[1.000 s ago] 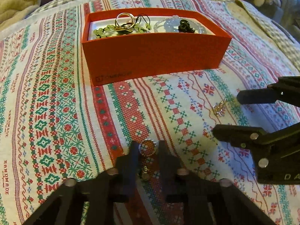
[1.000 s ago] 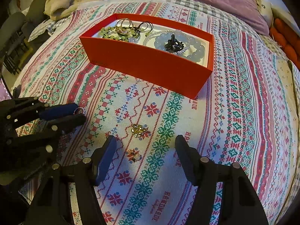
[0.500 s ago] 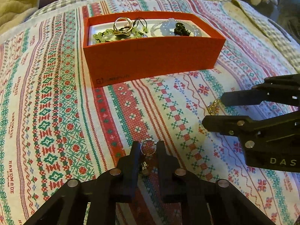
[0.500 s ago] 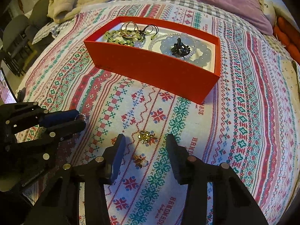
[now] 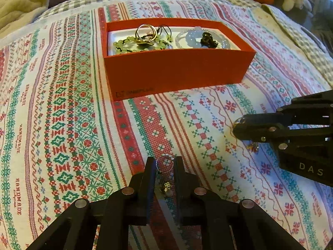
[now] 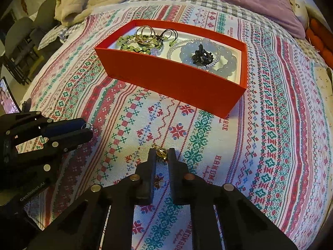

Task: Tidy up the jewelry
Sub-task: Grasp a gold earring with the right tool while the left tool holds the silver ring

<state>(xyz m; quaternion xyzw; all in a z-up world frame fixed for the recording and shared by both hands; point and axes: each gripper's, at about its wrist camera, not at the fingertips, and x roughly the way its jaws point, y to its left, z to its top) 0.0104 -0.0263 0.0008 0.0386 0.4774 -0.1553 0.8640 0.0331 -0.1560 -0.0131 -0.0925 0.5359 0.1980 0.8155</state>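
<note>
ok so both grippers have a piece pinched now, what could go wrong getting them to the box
1. The right gripper, whose jaws have just closed, pinches the gold earring only at the fingertips; it could slip out on the lift.
2. A second small gold piece lies on the cloth between the right fingers; it may get dragged or lost in the busy pattern.
3. The left gripper holds the silver ring by its edge; dropping it into the red box could tangle it with the green beads.

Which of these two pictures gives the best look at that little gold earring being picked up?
The right wrist view: the gold earring sits centred between the right gripper tips, which have just closed on it. In the left wrist view the gripper's finger hides nearly all of it.
</note>
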